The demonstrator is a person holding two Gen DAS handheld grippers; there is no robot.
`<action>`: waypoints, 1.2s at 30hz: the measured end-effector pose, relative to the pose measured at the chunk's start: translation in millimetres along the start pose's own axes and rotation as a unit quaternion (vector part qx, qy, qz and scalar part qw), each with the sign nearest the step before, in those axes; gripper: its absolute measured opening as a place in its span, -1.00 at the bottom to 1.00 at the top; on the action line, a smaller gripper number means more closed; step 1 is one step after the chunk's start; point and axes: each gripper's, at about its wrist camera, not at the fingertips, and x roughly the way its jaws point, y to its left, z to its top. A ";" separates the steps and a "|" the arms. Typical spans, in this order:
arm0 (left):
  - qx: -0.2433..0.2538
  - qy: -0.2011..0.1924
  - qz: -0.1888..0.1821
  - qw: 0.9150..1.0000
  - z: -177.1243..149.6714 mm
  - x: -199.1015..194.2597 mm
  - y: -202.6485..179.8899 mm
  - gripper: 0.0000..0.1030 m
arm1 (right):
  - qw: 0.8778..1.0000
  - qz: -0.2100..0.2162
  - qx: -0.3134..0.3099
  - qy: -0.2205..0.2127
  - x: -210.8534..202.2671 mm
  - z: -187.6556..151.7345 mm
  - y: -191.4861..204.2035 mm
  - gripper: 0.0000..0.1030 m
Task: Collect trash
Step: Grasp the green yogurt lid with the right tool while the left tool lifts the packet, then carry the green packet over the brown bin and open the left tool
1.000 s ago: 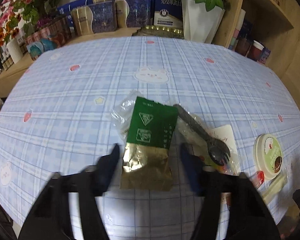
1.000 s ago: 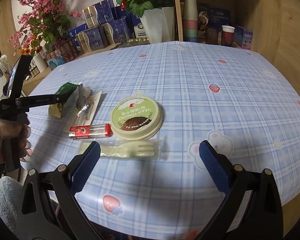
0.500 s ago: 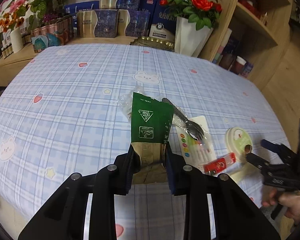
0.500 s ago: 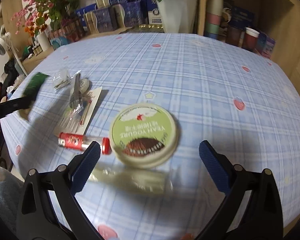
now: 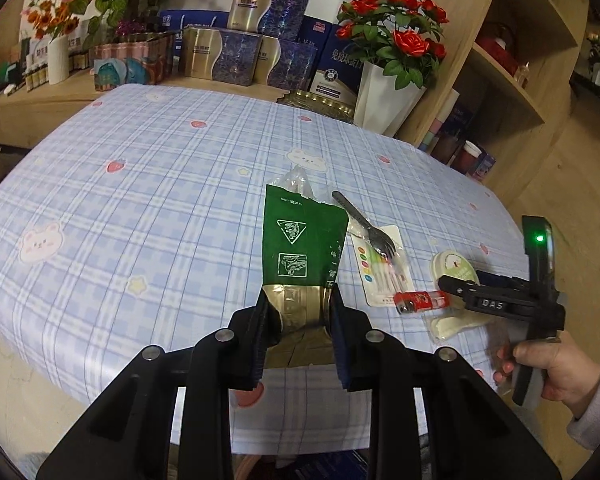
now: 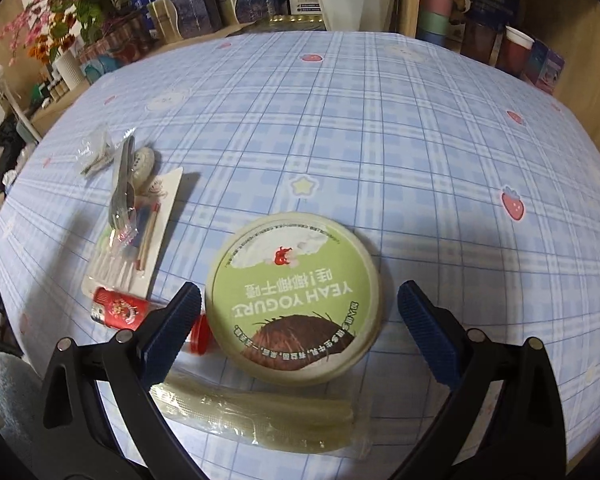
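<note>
Partly hidden: green packet (image 5: 300,248) gold end, behind left gripper (image 5: 298,312).

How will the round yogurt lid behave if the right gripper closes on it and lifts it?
The yogurt lid lies flat between the open right gripper, so its low rim may slip from the pads. It looks thin, probably light. It may bend if squeezed hard.

You get soft indoor light and strong fisheye bending with black corners. The lid (image 6: 293,297) throws a dim shadow rightward on the table (image 6: 380,128); the hand (image 5: 556,368) blurs slightly.
</note>
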 end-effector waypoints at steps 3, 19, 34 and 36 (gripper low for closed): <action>-0.001 -0.004 -0.001 1.000 -10.5 -10.3 -0.2 -0.49 | 1.000 -0.006 0.000 0.000 0.6 0.0 0.4 0.78; -0.003 -0.010 -0.006 1.000 -38.1 -50.8 7.0 -0.49 | 0.995 0.049 0.002 -0.085 -61.2 -2.7 17.1 0.65; 0.020 0.012 -0.027 0.999 -84.2 -76.0 -4.8 -0.49 | 0.987 0.094 -0.022 -0.131 -130.3 -62.8 57.0 0.64; 0.018 0.016 -0.031 0.999 -90.2 -78.1 -3.6 -0.49 | 0.986 0.094 -0.028 -0.133 -137.2 -72.5 62.5 0.64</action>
